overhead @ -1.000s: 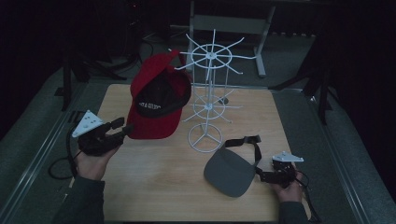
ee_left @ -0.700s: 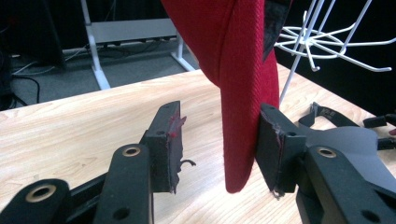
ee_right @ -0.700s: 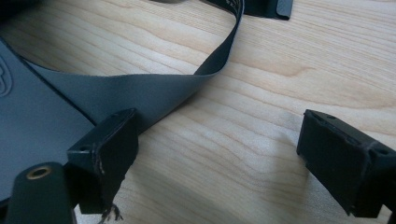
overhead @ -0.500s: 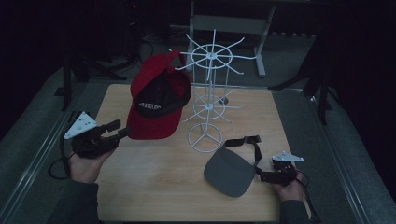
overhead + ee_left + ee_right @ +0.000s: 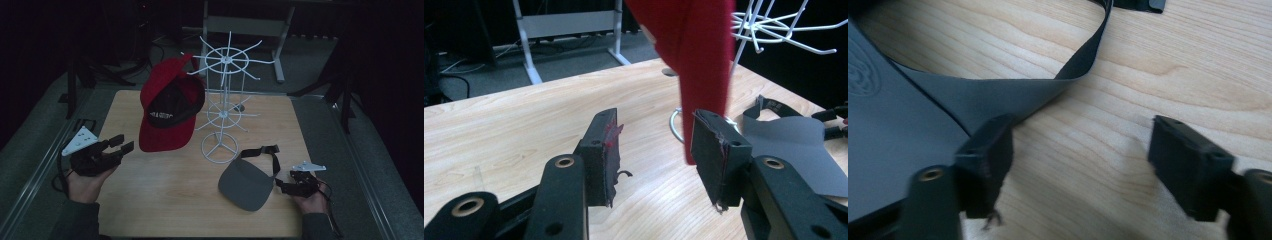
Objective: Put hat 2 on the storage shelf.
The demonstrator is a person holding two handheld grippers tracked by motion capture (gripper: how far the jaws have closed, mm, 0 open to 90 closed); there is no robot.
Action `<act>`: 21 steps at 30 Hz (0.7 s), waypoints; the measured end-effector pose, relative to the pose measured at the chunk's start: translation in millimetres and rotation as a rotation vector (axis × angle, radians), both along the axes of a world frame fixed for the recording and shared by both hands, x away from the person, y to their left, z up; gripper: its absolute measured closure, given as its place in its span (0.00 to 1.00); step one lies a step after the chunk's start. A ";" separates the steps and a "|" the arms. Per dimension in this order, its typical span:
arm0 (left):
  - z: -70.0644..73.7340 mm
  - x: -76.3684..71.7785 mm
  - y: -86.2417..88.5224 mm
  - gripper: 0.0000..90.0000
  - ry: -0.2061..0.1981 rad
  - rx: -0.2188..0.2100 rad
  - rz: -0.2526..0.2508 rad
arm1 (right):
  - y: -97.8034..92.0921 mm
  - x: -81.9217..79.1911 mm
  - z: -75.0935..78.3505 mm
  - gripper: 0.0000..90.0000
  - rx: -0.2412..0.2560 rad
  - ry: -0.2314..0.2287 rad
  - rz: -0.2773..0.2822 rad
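1. on the left of the high view, our left gripper sits low over the worktop, a little closer to us than it was a second ago, when it lay just beside the brim of the red cap. its jaws stand wide apart and hold nothing.
2. we read that small retreat as a release: the cap hangs on the white wire rack by itself, brim down, so that part of the job looks finished.
3. the left gripper view adds what the high view cannot: the cap brim hangs just past the open jaws, clear of both pads as far as we can tell, and red scuffs mark the inner pad. the rack's round foot shows behind the brim.
4. in the middle, the rack stands upright on the worktop, with its other arms bare.
5. to the right lies the grey visor, flat on the worktop, its black strap looped towards the rack. it has not moved over the last second.
6. on the far right, our right gripper rests at the visor's edge, in the same spot as before.
7. the right gripper view settles what the dim high view leaves unclear: these jaws are open too, gripping nothing. one pad sits at the visor's edge and the other over bare wood, with the strap curving away ahead.
8. we judge the visor is next for the rack.
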State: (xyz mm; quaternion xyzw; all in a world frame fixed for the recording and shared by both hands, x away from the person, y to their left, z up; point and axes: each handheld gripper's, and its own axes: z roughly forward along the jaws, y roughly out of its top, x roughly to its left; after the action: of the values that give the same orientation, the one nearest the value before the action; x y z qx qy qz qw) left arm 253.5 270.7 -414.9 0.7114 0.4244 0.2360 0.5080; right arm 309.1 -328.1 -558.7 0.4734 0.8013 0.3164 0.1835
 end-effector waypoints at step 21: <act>-16.3 0.0 2.9 0.61 0.040 -0.001 0.009 | 6.8 32.0 37.5 0.63 0.026 -0.059 0.028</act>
State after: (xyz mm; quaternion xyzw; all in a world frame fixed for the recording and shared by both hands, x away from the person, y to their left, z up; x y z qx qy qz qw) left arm 253.5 273.6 -431.2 0.7138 0.4381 0.2238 0.4986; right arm 341.1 -321.3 -521.2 0.4549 0.7980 0.3432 0.1962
